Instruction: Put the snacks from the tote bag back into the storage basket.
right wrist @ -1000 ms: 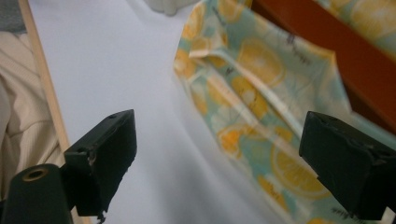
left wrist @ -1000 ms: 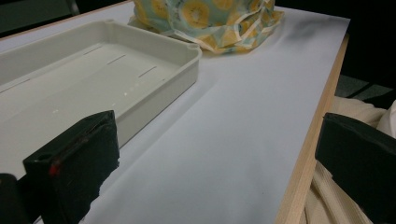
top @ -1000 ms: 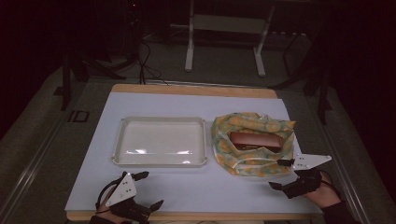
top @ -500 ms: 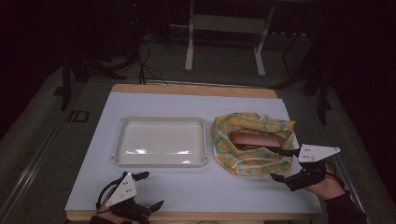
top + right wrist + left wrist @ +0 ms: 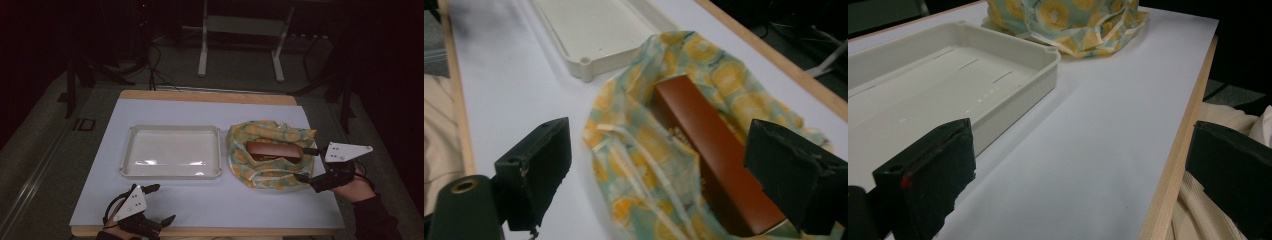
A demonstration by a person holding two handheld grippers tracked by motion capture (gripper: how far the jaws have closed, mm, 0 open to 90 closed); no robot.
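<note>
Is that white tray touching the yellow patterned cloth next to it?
Apart. In the high view a strip of bare table separates the white tray from the yellow patterned cloth; the right gripper view shows the same gap by the tray's corner.

- brown box: long, glossy, lying flat inside the open bag, by the table's right edge
- lemon-print cloth bag: rumpled, mouth gaping, just right of the tray
- cream tray: empty, shallow, mid-table
</note>
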